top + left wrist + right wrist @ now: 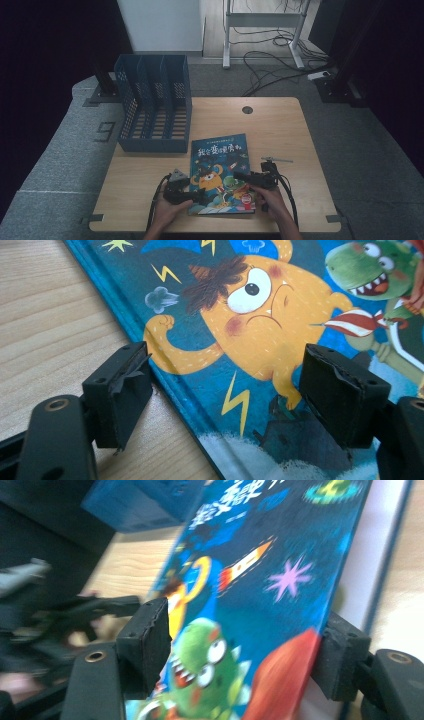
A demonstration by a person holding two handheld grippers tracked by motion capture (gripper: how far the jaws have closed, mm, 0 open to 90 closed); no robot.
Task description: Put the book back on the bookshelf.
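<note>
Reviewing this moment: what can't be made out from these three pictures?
- Right gripper view: blur hides whether the pads of the right gripper press the blue illustrated picture book.
- High view: title on that book too small to read.
- Left gripper view: the book's spine edge passes between the left gripper's open jaws; contact uncertain.

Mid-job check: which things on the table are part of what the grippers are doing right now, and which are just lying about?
In hand:
- picture book, lying flat near the table's front edge
- left gripper, jaws open astride the book's left edge
- right gripper, jaws either side of the book's right portion

Lying about:
- blue file rack, back left
- table
</note>
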